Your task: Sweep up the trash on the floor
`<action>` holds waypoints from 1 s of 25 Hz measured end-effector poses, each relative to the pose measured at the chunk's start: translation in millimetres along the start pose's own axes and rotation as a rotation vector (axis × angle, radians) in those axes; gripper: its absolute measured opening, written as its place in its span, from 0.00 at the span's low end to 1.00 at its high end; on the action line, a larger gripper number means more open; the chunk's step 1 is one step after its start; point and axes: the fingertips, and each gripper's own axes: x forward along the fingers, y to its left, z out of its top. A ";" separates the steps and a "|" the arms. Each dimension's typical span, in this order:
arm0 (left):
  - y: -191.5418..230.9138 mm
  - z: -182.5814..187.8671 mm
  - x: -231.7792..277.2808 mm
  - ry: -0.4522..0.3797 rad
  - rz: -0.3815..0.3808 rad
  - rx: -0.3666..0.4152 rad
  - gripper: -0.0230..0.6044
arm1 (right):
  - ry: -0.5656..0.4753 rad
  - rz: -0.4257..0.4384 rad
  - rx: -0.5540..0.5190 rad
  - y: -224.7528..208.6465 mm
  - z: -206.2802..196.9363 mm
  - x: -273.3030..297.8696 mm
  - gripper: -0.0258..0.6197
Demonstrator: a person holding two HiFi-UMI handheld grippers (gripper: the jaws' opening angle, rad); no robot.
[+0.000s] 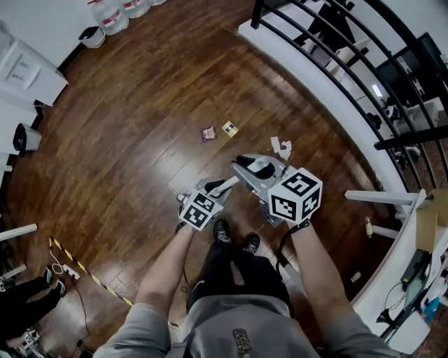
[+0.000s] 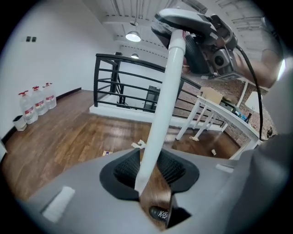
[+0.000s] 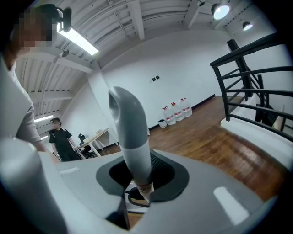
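Note:
Trash lies on the wood floor ahead: a purple wrapper (image 1: pixel 208 133), a yellow wrapper (image 1: pixel 229 128) and crumpled white paper (image 1: pixel 281 147) (image 2: pixel 138 145). My left gripper (image 1: pixel 218 187) (image 2: pixel 153 178) is open around a white handle (image 1: pixel 227 184) (image 2: pixel 165 100). The handle leans on the left pad, and floor shows between it and the right pad. My right gripper (image 1: pixel 260 176) (image 3: pixel 139 183) is shut on a thick grey handle (image 3: pixel 130 132) with a curved top. It also shows at the white handle's top end (image 2: pixel 215 45). Whether both handles belong to one tool I cannot tell. Their lower ends are hidden.
A black railing (image 1: pixel 329 49) on a white kerb curves along the right. White table legs (image 1: pixel 381 199) stand at the right. Water bottles (image 1: pixel 112 14) and a small bin (image 1: pixel 91 35) stand by the far wall. Striped tape (image 1: pixel 77 266) crosses the floor at left. A person (image 3: pixel 62 139) stands behind.

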 end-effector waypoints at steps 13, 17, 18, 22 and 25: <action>-46.3 110.4 137.4 -0.013 -0.201 0.167 0.23 | -0.104 -0.295 -0.017 -127.5 25.4 -111.6 0.14; -76.6 147.9 181.2 -0.013 -0.263 0.228 0.23 | -0.128 -0.361 0.000 -167.8 30.7 -160.8 0.14; -84.3 156.4 191.4 -0.015 -0.276 0.247 0.23 | -0.132 -0.374 -0.001 -176.3 31.3 -172.9 0.14; -110.1 177.8 221.1 -0.005 -0.325 0.320 0.23 | -0.167 -0.415 0.023 -200.3 32.5 -214.5 0.14; -116.7 191.0 221.1 0.006 -0.356 0.363 0.23 | -0.208 -0.423 0.036 -203.2 43.3 -230.5 0.14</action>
